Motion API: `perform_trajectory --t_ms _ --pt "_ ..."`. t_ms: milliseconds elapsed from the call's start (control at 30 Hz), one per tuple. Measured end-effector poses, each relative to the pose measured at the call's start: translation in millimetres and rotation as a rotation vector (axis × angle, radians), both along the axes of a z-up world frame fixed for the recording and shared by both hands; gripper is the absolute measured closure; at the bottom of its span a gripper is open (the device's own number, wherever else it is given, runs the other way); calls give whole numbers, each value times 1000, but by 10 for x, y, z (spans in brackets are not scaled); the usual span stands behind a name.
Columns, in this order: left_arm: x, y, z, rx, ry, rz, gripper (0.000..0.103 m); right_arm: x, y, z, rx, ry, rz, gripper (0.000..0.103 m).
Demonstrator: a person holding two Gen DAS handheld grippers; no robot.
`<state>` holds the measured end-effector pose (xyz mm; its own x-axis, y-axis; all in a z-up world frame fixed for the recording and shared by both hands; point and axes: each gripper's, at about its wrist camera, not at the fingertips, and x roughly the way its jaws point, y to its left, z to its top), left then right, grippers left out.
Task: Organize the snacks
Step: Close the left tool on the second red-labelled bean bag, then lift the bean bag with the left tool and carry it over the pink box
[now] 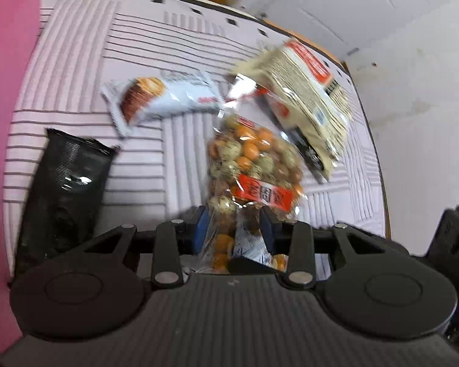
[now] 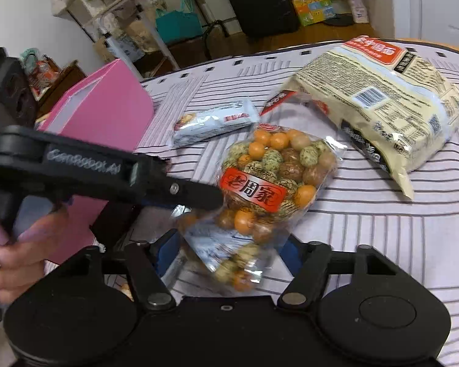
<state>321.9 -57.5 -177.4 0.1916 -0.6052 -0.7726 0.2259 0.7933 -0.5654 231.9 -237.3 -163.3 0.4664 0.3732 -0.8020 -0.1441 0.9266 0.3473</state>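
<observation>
A clear bag of orange, brown and speckled coated nuts [image 1: 251, 165] with a red label lies on the striped cloth. My left gripper [image 1: 234, 229] is shut on its near end, blue pads pressing both sides. In the right wrist view the same bag [image 2: 269, 180] lies between the spread fingers of my right gripper [image 2: 229, 257], which is open around the bag's near end. The left gripper's black body [image 2: 107, 171] reaches in from the left onto the bag.
A white snack bar pack [image 1: 165, 98] [image 2: 214, 122], a large cream noodle bag [image 1: 309, 98] [image 2: 382, 101] and a black packet [image 1: 64, 183] lie on the cloth. A pink box [image 2: 107, 116] [image 1: 6, 91] stands at the left.
</observation>
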Motion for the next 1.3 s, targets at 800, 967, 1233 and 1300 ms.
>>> perform_trajectory --t_ms 800,967,1233,1300 --pt "-281 -402 8 96 -150 -119 67 -134 154 -84 -209 -69 -7 17" --pt "-371 -452 73 99 -142 -123 67 -220 129 -14 -209 -57 -15 17" --pt "-595 -419 308 72 -128 -132 67 -396 185 224 -241 -41 -7 18" --pt "-660 -371 379 63 -133 -135 67 -457 223 297 -253 -49 0 18"
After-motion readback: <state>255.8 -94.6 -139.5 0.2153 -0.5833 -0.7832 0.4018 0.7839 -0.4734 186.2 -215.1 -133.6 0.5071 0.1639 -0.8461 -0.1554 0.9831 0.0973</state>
